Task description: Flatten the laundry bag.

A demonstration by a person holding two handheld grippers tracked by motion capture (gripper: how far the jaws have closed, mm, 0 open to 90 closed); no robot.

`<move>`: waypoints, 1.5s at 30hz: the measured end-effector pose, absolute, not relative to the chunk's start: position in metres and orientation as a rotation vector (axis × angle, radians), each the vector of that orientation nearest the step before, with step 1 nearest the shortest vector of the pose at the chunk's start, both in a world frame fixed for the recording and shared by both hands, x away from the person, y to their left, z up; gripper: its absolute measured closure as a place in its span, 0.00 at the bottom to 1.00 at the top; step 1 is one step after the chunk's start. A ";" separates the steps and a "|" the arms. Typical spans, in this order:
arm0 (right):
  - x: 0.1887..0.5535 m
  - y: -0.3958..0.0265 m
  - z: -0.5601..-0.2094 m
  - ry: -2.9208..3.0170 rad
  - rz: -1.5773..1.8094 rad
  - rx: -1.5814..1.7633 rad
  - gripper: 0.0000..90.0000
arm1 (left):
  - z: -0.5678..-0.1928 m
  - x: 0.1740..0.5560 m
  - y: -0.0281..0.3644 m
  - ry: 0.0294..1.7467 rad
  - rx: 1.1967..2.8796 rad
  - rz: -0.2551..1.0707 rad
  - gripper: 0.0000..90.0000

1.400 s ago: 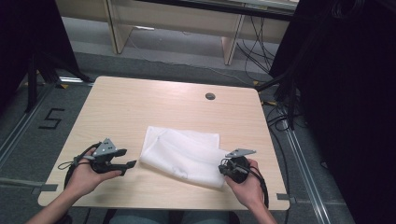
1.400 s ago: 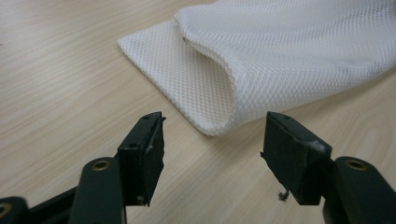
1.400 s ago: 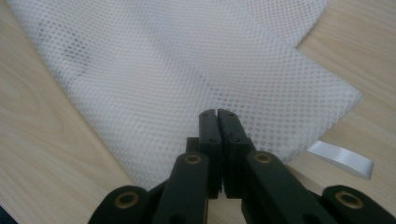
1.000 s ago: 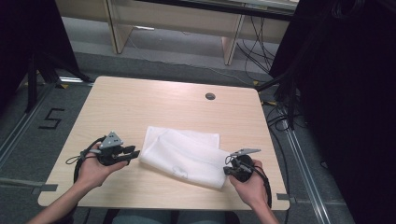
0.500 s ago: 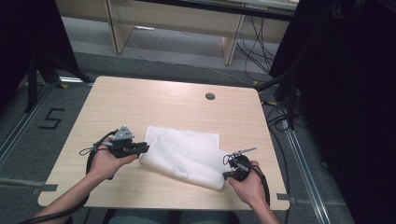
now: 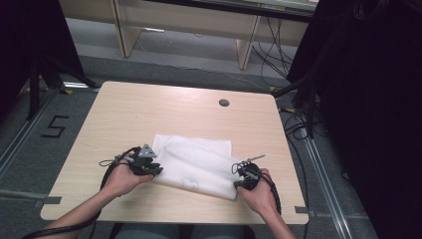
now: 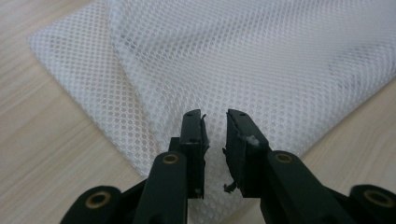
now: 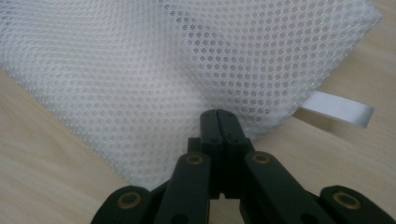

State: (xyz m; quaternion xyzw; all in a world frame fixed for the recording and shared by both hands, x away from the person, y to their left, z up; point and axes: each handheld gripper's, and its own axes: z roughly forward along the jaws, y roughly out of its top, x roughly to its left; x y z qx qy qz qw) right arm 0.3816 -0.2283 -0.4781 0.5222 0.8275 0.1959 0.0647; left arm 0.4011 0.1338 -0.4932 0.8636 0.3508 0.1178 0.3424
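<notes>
Two claws work one white mesh bag (image 6: 196,167), which lies flat on the near half of the table (image 6: 149,109), in front of you. Your right claw (image 6: 244,178) sits at the bag's near right corner with its jaws pressed together; in the right gripper view (image 8: 218,116) the tips meet over the mesh edge, beside a white ribbon tab (image 8: 337,109), so it appears to pinch the fabric there, though the mesh between the pads is hidden. That hold is best read as an anchor: it keeps one corner from sliding while the other hand works. Your left claw (image 6: 149,168) is at the bag's left edge, and its jaws have just been closing. In the left gripper view (image 7: 215,128) they stand a narrow gap apart above the mesh, with fabric under them but none visibly clamped. The low, nearly level approach suits a thin, limp sheet, since the lower jaw must slip under the edge. Opposite corners held this way would let you lift or spread the bag evenly.
</notes>
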 end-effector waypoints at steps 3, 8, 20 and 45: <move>0.386 -0.226 -0.479 2.487 0.607 1.561 1.00 | -0.497 0.402 0.137 0.937 2.274 0.274 0.84; 0.395 -0.224 -0.483 2.482 0.636 1.482 1.00 | -0.500 0.404 0.140 0.982 2.263 0.262 0.84; 0.424 -0.213 -0.447 2.438 0.739 1.371 0.75 | -0.478 0.387 0.108 0.763 2.176 0.339 0.73; 0.503 -0.160 -0.488 2.657 0.673 1.110 0.56 | -0.508 0.396 0.074 0.704 2.274 0.245 0.77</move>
